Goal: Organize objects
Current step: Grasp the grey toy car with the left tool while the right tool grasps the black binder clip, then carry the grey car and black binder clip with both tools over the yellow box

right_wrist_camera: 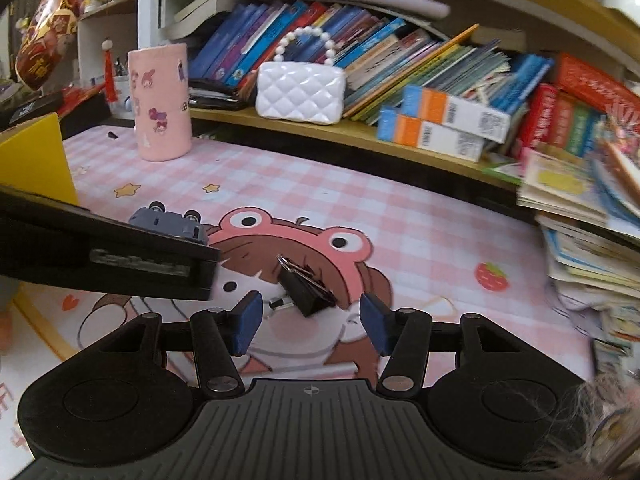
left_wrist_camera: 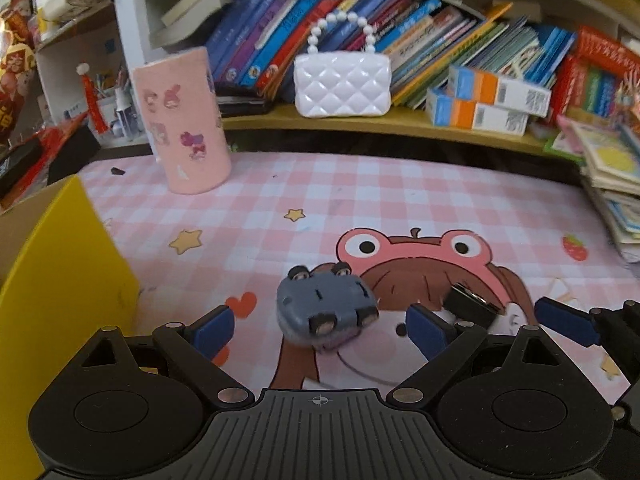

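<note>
- Fingers first: the left gripper [left_wrist_camera: 320, 326] has its blue pads spread wide with nothing between them touching, and the right gripper [right_wrist_camera: 311, 322] stands just as wide apart, holding nothing.
- Our landmark is the frog-hat cartoon girl [left_wrist_camera: 416, 264] printed on the pink checked mat [left_wrist_camera: 280, 192]; everything gets placed off her.
- Biggest item nearby, the yellow box [left_wrist_camera: 52, 280], stands well to her left at the mat's edge, a likely drop-off by my reckoning.
- The toy car [left_wrist_camera: 326, 306], grey and flipped wheels-up, lies just left of her face, right between the left pads. Looks like hard, light plastic, stiff and a bit slick on its curved body; I'd pinch across the flat flanks, clear of the wheels, which would roll under the pads.
- Smallest, the black binder clip [right_wrist_camera: 306, 286], sits on her hair, just ahead of the right pads. Rigid steel, light, wire handles floppy; grip the folded black body, not the loops.
</note>
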